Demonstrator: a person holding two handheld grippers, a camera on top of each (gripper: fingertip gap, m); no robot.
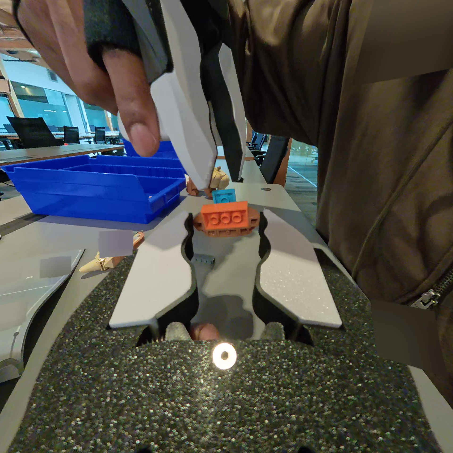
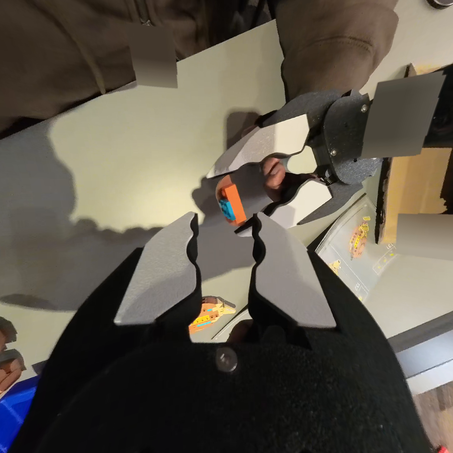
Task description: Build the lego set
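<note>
My left gripper (image 1: 225, 215) is shut on a small lego build, an orange brick (image 1: 224, 218) on a brown base, and holds it above the grey table (image 1: 73, 240). A small blue plate (image 1: 223, 196) sits on the orange brick's far side. In the right wrist view the same build (image 2: 232, 203) sits between the left gripper's fingertips (image 2: 213, 171). My right gripper (image 2: 225, 215) is open and empty, with its tips just short of the blue plate (image 2: 225, 208). In the left wrist view it (image 1: 221, 180) comes down from above.
A blue bin (image 1: 98, 186) stands at the back left. A tan and brown sub-build (image 1: 98, 264) lies by the open instruction booklet (image 1: 36, 282). A dark grey piece (image 1: 204, 259) lies under the left gripper. Another sub-build (image 2: 210, 316), a cardboard box (image 2: 411, 191) and the person's jacket (image 1: 367, 171) are close. Both grippers' tips are close together, under 4 cm apart.
</note>
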